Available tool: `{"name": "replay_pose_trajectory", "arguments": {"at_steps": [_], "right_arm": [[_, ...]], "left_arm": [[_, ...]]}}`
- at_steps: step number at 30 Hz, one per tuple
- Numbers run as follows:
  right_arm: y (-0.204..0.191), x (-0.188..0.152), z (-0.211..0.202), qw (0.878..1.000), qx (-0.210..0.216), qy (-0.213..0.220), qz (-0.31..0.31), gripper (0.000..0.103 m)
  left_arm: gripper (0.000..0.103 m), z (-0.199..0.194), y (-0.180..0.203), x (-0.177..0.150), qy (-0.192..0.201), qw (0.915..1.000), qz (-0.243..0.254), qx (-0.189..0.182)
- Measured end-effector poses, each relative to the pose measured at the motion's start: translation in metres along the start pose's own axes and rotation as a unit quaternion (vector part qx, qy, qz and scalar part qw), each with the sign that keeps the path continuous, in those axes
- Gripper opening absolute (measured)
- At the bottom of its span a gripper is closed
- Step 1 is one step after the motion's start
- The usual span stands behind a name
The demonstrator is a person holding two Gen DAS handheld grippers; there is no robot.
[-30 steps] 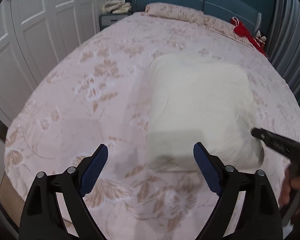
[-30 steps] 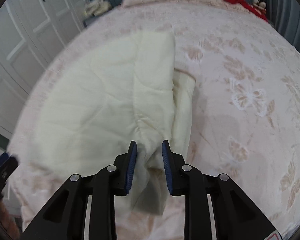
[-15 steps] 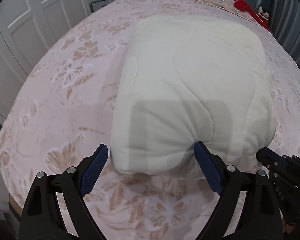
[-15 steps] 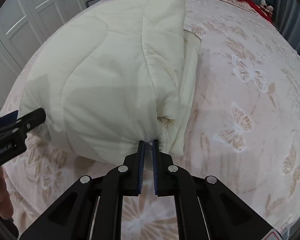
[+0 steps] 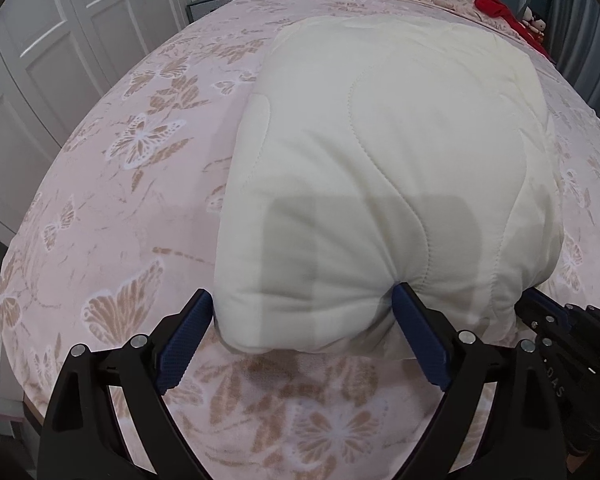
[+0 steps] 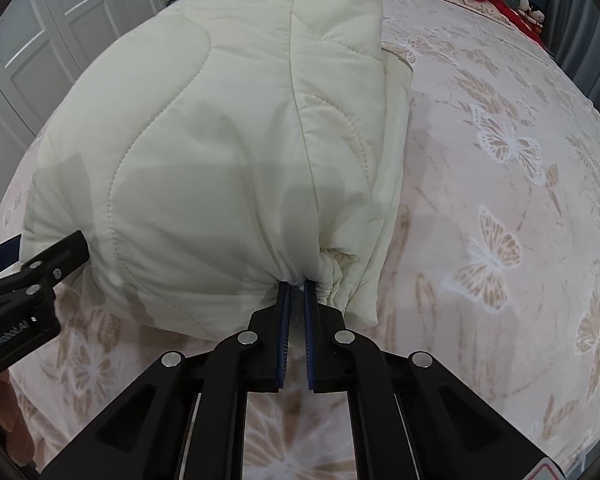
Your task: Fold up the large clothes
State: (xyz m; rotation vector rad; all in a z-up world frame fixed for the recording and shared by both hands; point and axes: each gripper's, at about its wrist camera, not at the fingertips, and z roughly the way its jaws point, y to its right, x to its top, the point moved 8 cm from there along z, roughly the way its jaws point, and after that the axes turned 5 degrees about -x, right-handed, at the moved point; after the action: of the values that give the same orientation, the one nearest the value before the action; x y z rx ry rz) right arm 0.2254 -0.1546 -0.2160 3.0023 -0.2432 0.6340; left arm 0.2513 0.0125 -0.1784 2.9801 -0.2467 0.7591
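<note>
1. Cream quilted jacket (image 5: 380, 184), folded, lies on the pink butterfly bedspread (image 5: 132, 208).
2. Right gripper (image 6: 296, 285) is clamped on the jacket's near edge.
3. Left gripper (image 5: 302, 312) is spread wide, jaws straddling the near-left corner, not squeezing.

Pink butterfly-print bed (image 5: 148, 184) carries cream quilted garment (image 5: 380, 168) and red cloth (image 5: 496, 6).

Both cameras ride on the grippers and look steeply down, close over the near edge of the bed (image 5: 148, 208). The left view faces the folded cream quilt (image 5: 380, 160) from its left corner, the right view from its right corner (image 6: 220, 140). Both share the quilt, bedspread and far headboard end.
</note>
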Motion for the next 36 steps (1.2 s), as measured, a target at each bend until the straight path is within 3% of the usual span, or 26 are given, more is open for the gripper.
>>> {"name": "replay_pose_trajectory", "arguments": {"at_steps": [5,7,10,18,29,36], "right_arm": [[0.010,-0.004,-0.041,0.998,0.031,0.031,0.035,0.012],[0.017,-0.011,-0.055,0.998,0.028,0.040,0.043,0.019],[0.024,-0.019,-0.066,0.997,0.024,0.047,0.049,0.022],[0.029,-0.037,-0.091,0.996,0.022,0.067,0.046,0.023],[0.018,-0.064,-0.114,0.994,0.016,0.100,0.037,0.036],[0.026,-0.075,-0.122,0.992,0.002,0.118,0.046,0.050]], "left_arm": [[0.087,-0.022,0.005,-0.010,0.009,1.0000,-0.002,0.002],[0.087,-0.027,0.010,-0.017,0.010,0.9999,-0.002,0.004],[0.087,-0.035,0.016,-0.028,0.013,0.9999,-0.003,0.003],[0.087,-0.064,0.025,-0.041,0.035,0.9994,-0.001,0.009],[0.087,-0.088,0.032,-0.070,0.056,0.9982,0.001,0.019],[0.087,-0.092,0.034,-0.086,0.061,0.9979,0.005,0.024]]}}
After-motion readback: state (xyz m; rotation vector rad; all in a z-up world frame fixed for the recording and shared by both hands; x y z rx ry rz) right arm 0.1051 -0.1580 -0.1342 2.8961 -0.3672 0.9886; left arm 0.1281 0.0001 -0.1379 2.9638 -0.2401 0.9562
